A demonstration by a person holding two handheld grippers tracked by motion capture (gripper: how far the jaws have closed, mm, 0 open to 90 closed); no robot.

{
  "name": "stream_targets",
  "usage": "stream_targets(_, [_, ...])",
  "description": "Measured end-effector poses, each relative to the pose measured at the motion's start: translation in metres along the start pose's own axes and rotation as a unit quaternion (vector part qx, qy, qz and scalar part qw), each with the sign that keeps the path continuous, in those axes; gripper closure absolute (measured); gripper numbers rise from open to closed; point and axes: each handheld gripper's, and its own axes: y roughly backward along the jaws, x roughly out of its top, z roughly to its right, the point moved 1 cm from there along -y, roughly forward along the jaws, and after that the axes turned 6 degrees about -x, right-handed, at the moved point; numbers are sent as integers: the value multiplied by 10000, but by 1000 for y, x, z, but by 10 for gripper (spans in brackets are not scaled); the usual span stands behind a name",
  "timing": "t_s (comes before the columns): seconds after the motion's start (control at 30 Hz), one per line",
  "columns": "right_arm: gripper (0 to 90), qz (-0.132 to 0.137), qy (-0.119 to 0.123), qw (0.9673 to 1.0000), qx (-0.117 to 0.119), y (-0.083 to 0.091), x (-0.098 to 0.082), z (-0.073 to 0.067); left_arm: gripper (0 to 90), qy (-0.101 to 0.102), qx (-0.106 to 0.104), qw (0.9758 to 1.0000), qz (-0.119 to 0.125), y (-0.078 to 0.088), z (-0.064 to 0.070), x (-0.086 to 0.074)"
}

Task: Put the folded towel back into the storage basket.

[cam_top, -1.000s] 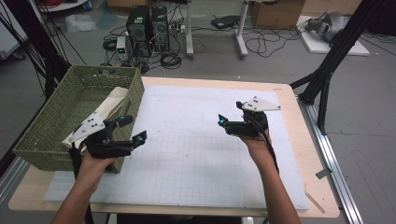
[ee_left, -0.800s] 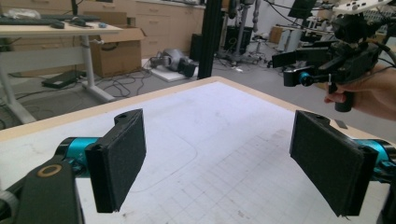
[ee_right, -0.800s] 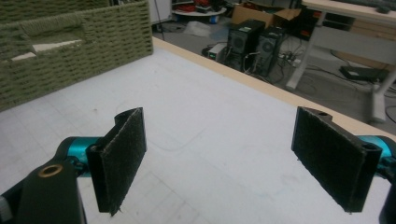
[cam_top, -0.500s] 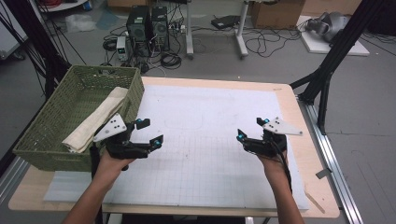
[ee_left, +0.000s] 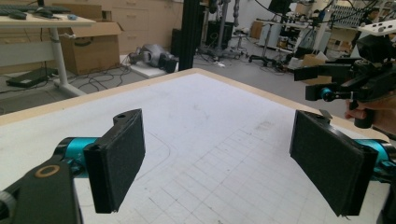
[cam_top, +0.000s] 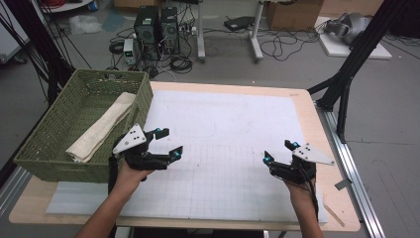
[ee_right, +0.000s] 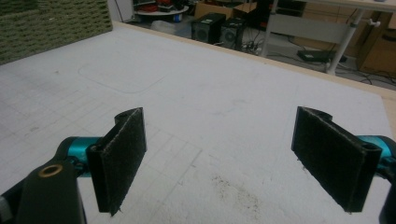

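Note:
My left gripper (cam_top: 168, 141) hovers over the white gridded mat (cam_top: 223, 124), just right of a green woven basket (cam_top: 143, 94). It is open with nothing between its pads. In the left gripper view its pads (ee_left: 116, 161) stand wide apart over the mat (ee_left: 201, 121). My right gripper (cam_top: 278, 151) is low near the mat's front right, also open and empty. Its pads (ee_right: 119, 156) frame bare mat (ee_right: 215, 107). A folded beige cloth (cam_top: 101, 128) lies inside the basket.
The basket stands on the table's left edge, and its wall (ee_right: 51, 23) is seen far off in the right gripper view. The right gripper (ee_left: 355, 84) appears across the mat in the left gripper view. Black frame legs (cam_top: 346, 74) stand beyond the table's right side.
My left gripper has moved right, away from the basket's front corner. My right gripper has drawn back toward the near edge and to the right. Both stay open.

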Motion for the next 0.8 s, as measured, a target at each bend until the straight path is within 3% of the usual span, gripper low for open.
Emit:
stream_targets(0.27, [169,9,19,10000,-95,5,-10,2,187,-37,-34,9999,-136,-8,-1,-9])
stream_targets(0.5, [169,-160,-24,9998,-138,5,-21,5,188,-92,-83,9994,-321,-18,4,-18])
stream_targets(0.8, [169,-169,-68,9996,-228,7,-21,10,189,-63,-24,9994,-343,-20,4,-26])
